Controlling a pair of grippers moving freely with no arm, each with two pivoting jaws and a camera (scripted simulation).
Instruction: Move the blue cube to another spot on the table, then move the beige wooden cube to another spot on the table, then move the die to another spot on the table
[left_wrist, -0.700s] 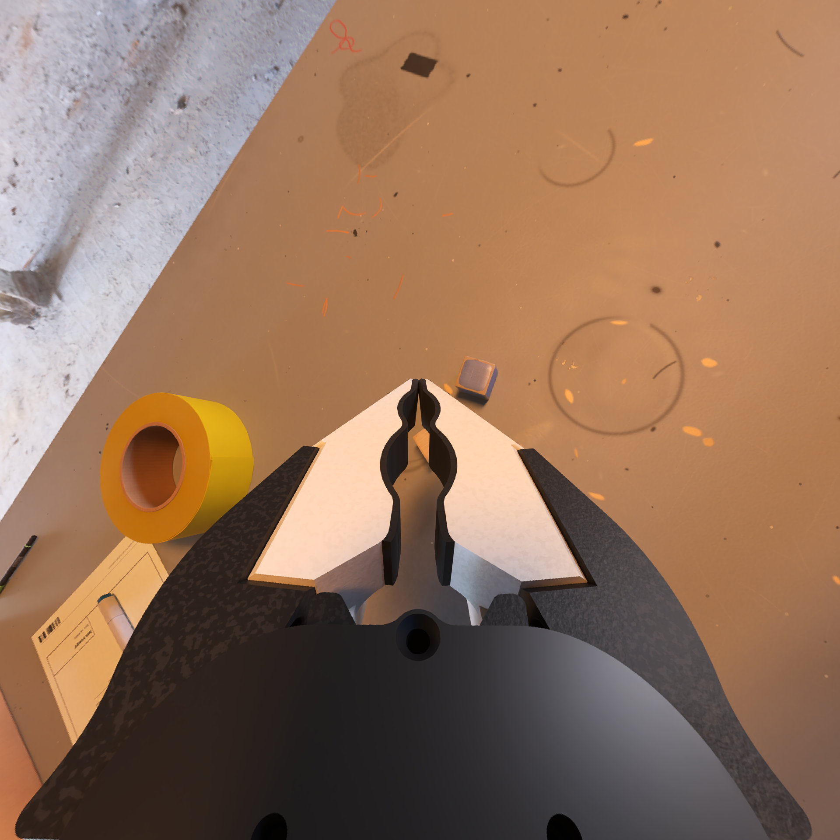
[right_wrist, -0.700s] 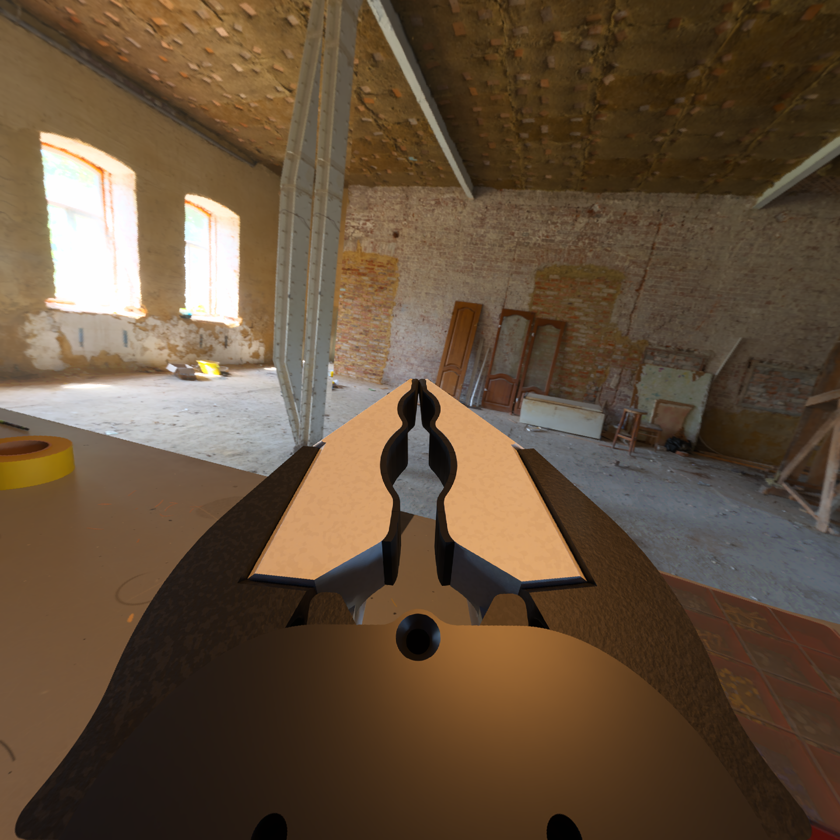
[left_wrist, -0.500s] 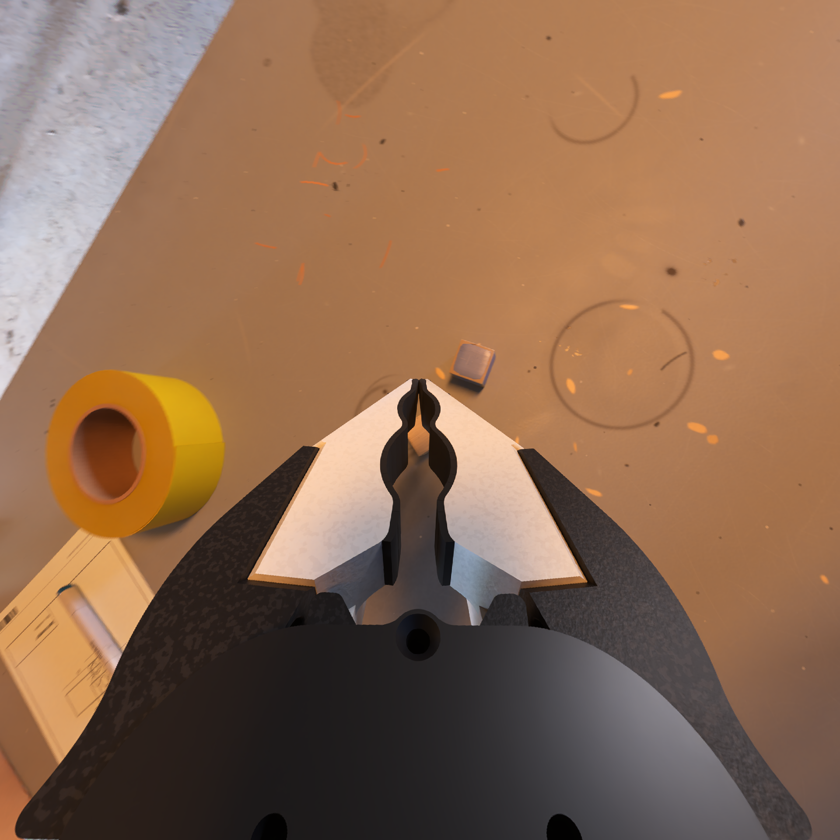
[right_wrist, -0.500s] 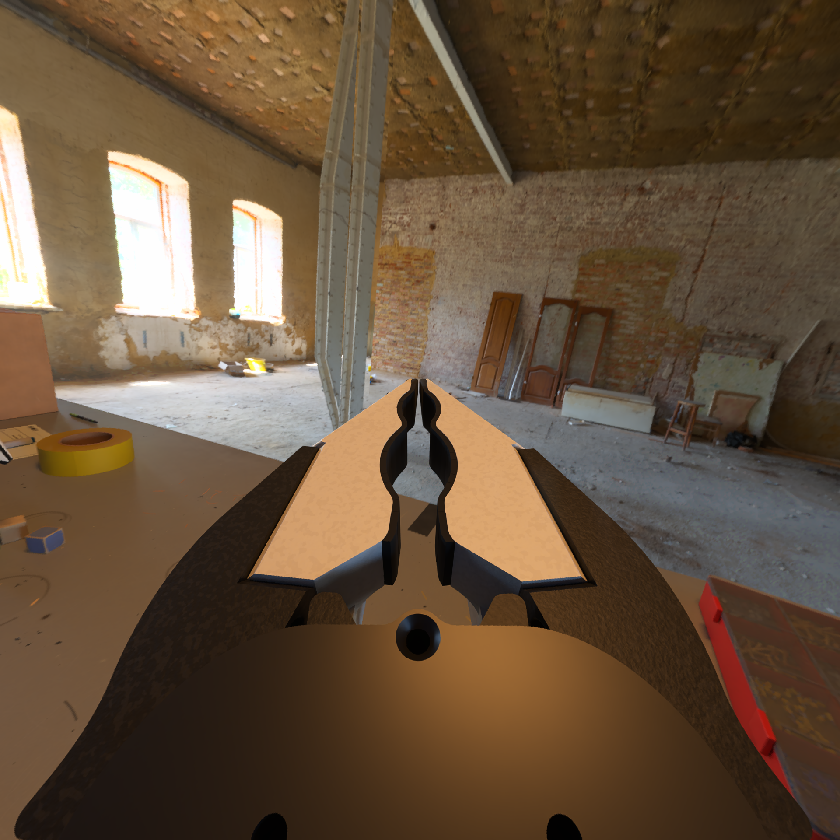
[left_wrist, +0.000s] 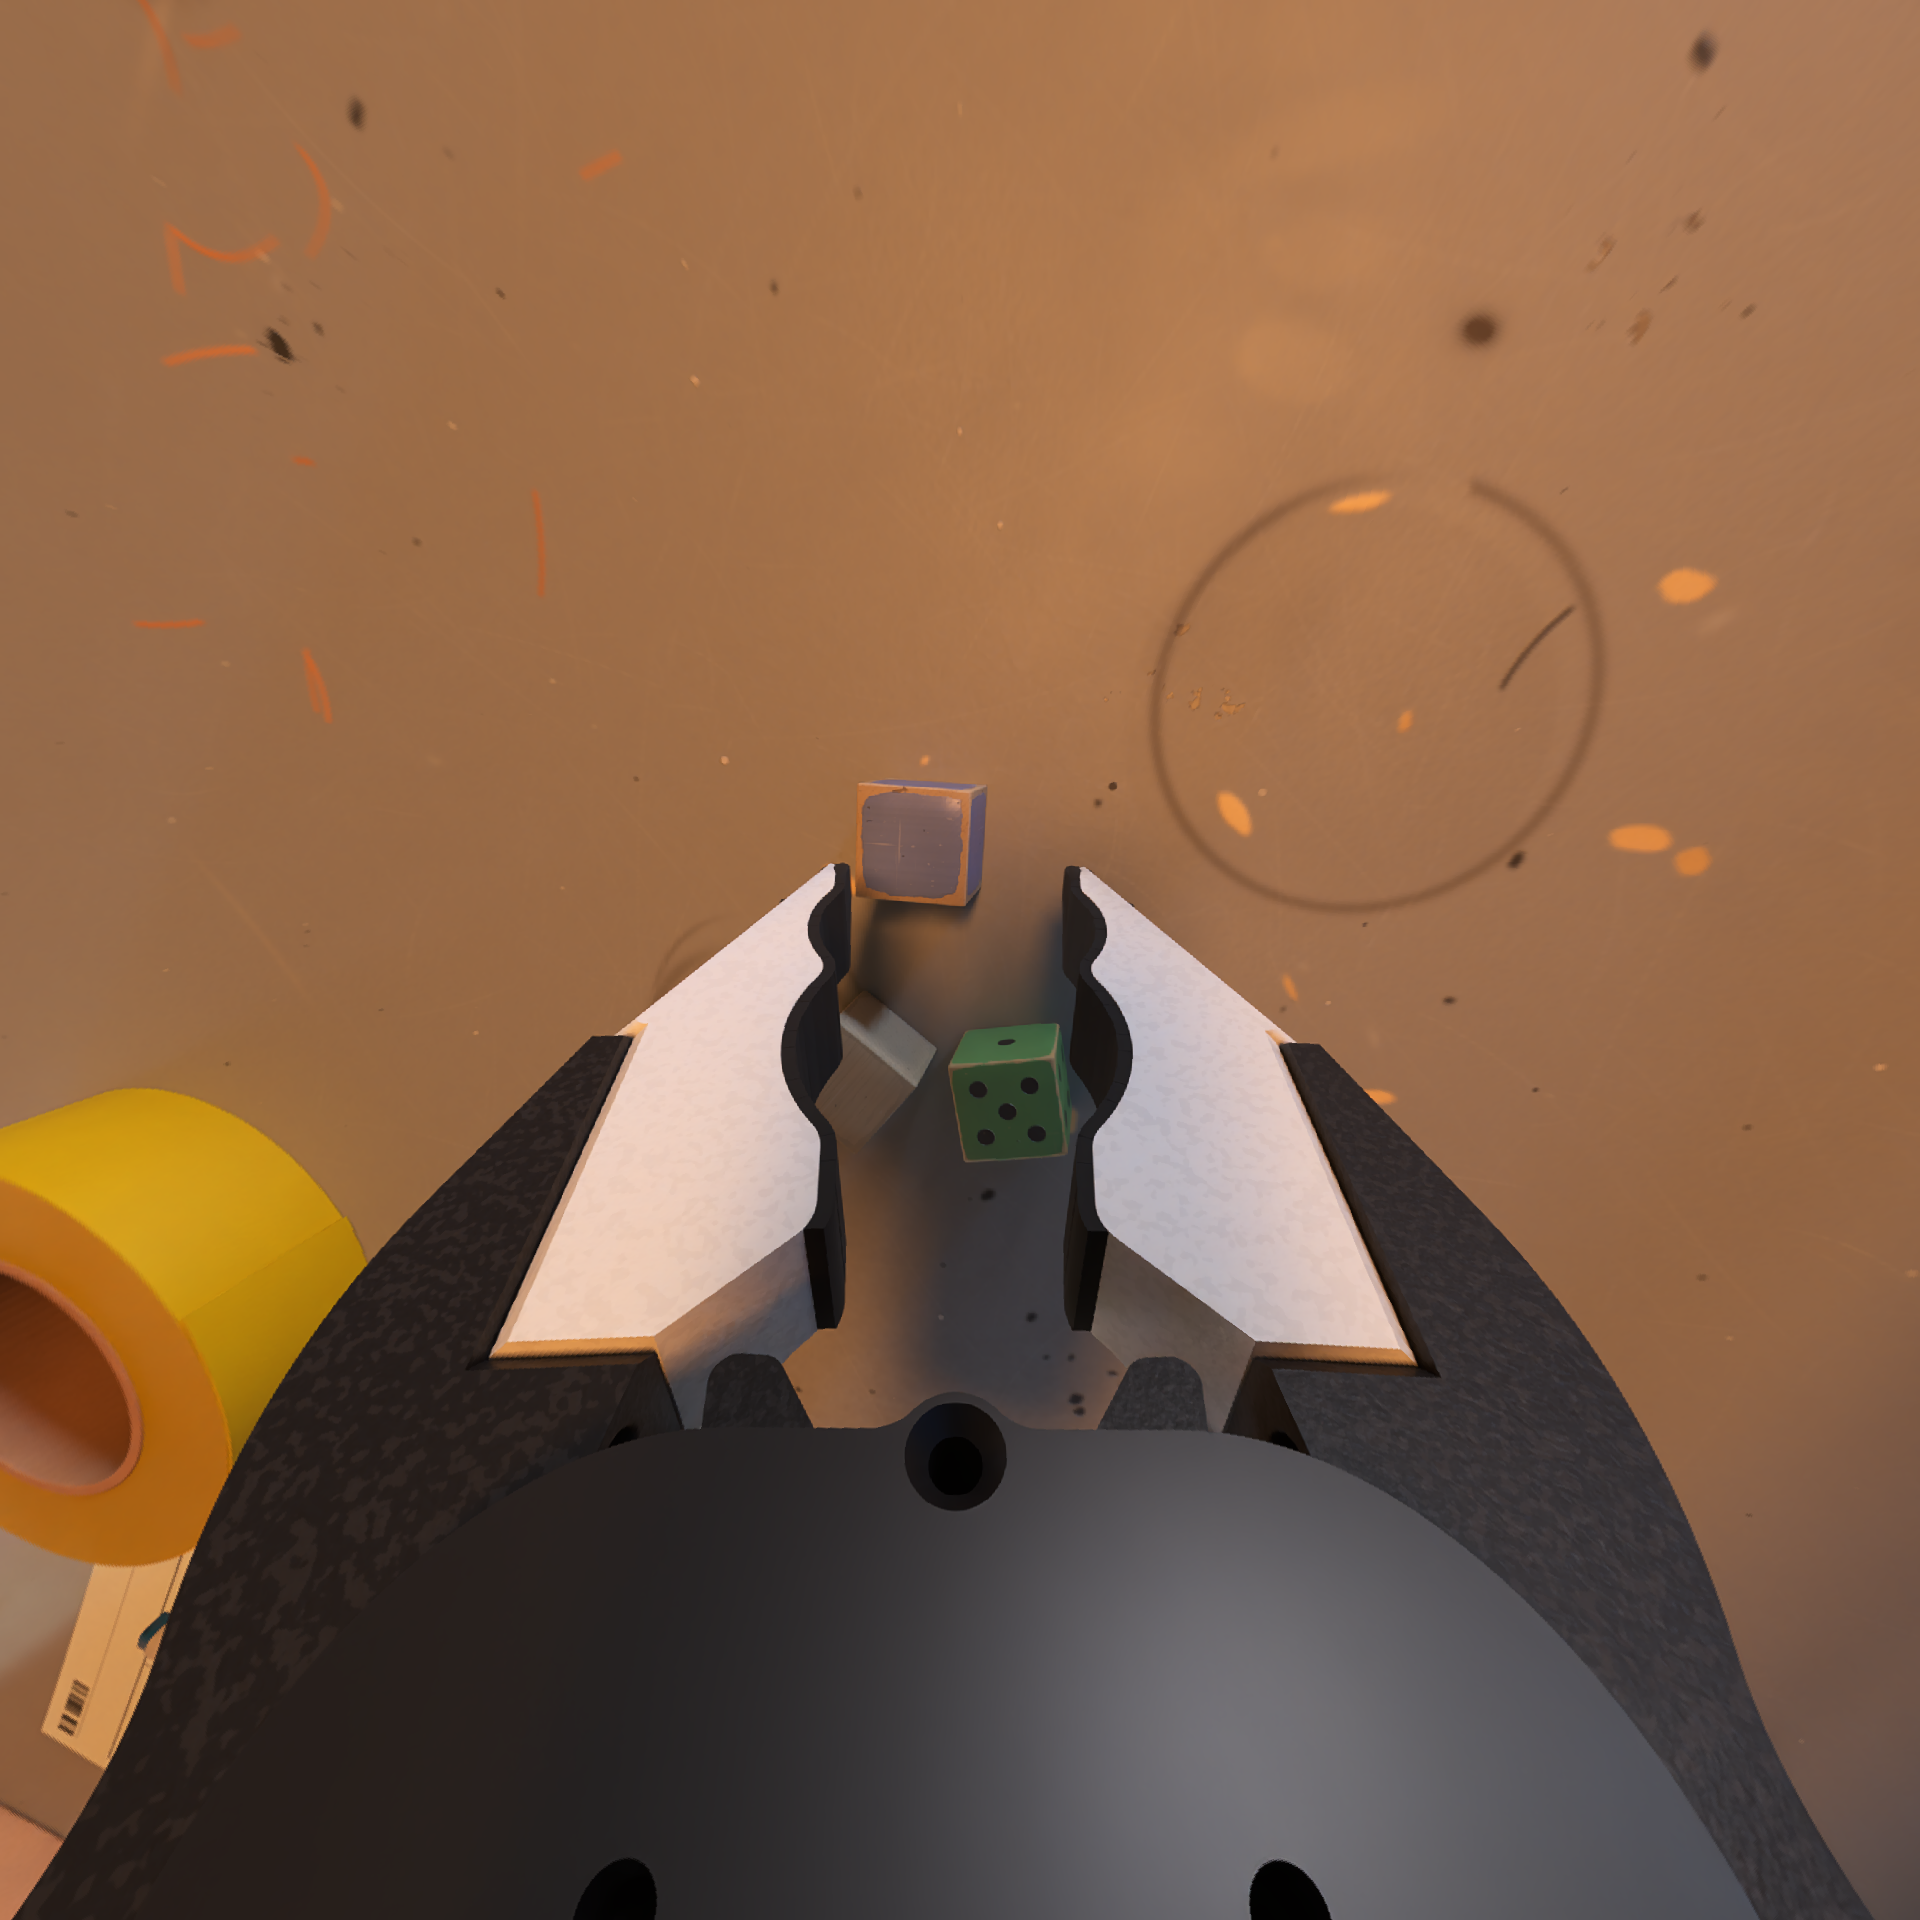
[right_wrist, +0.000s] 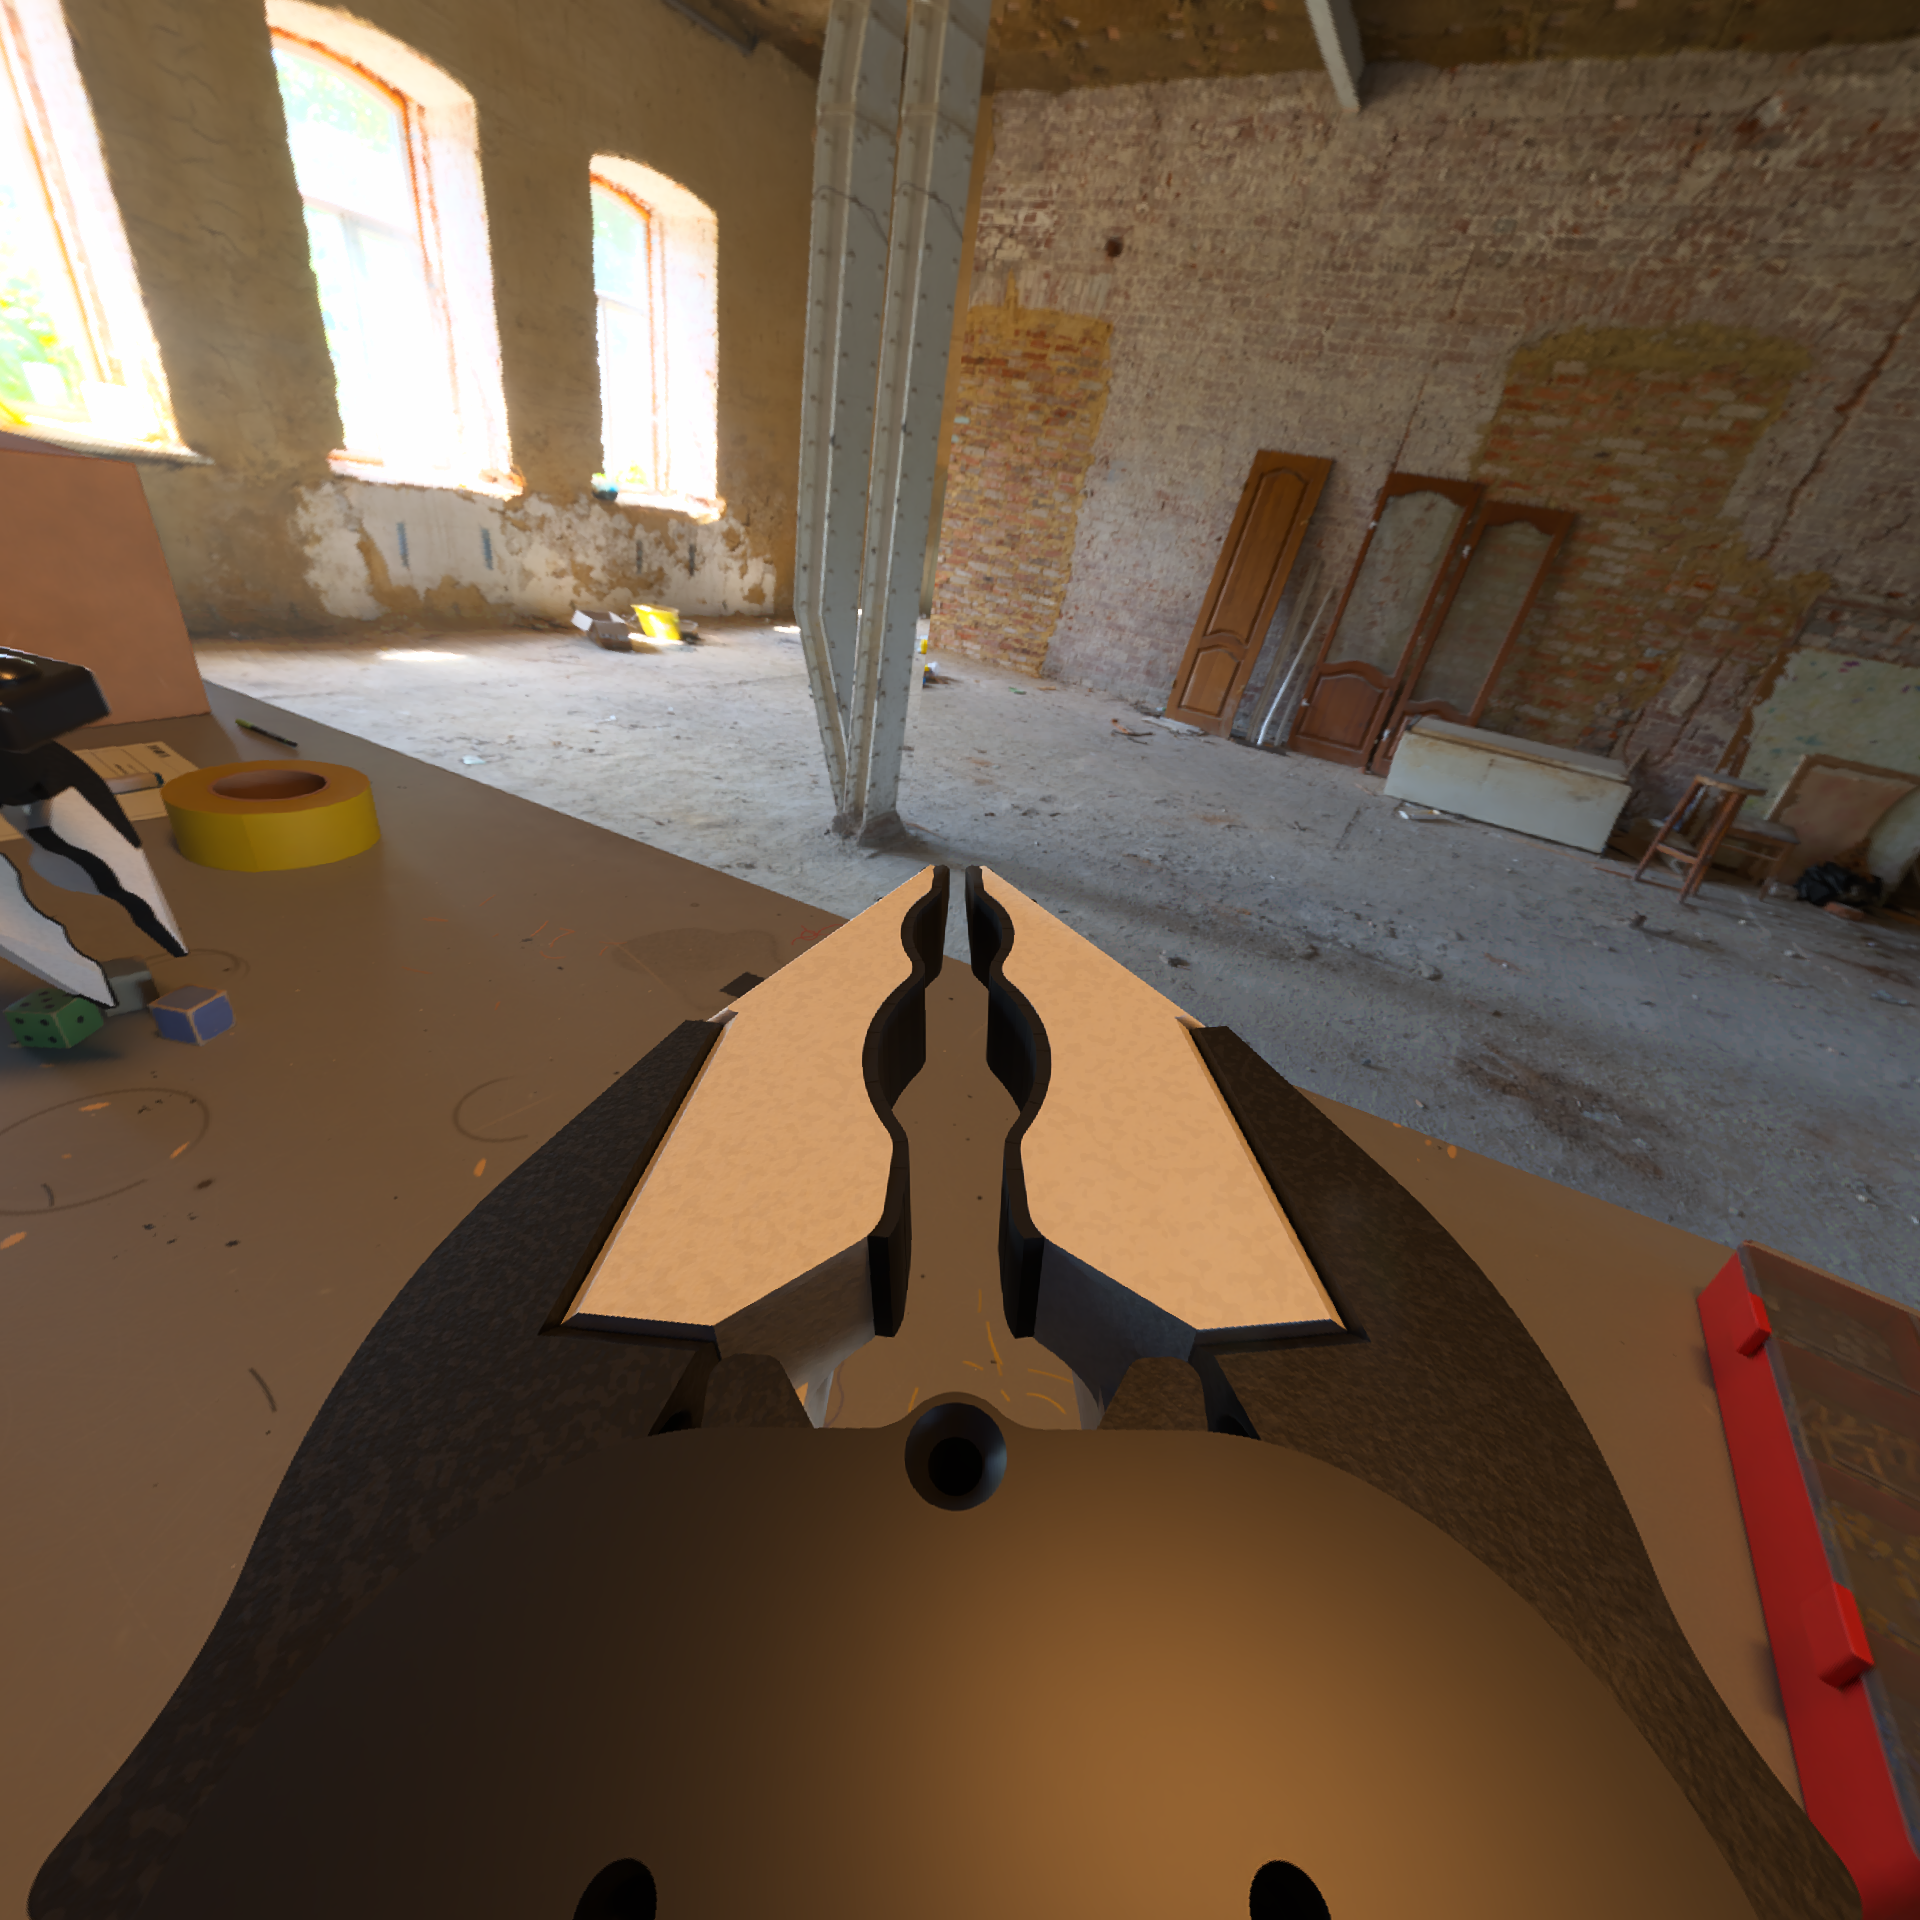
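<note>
Blue, wear-edged cube (left_wrist: 921, 842) sits just past your left gripper (left_wrist: 956, 883)'s parted jaws; advance, then clamp. Right gripper (right_wrist: 957, 883)'s jaws nearly together.

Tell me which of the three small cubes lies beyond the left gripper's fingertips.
The blue cube: it sits past the fingertips, while the beige wooden cube and green die lie between the fingers.

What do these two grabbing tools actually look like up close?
Both look alike: the left tool and right tool each have a broad, rounded black body with a speckled texture, two pale wedge-shaped fingers lined with wavy black pads, and a round hole at the base. No cables show.
</note>
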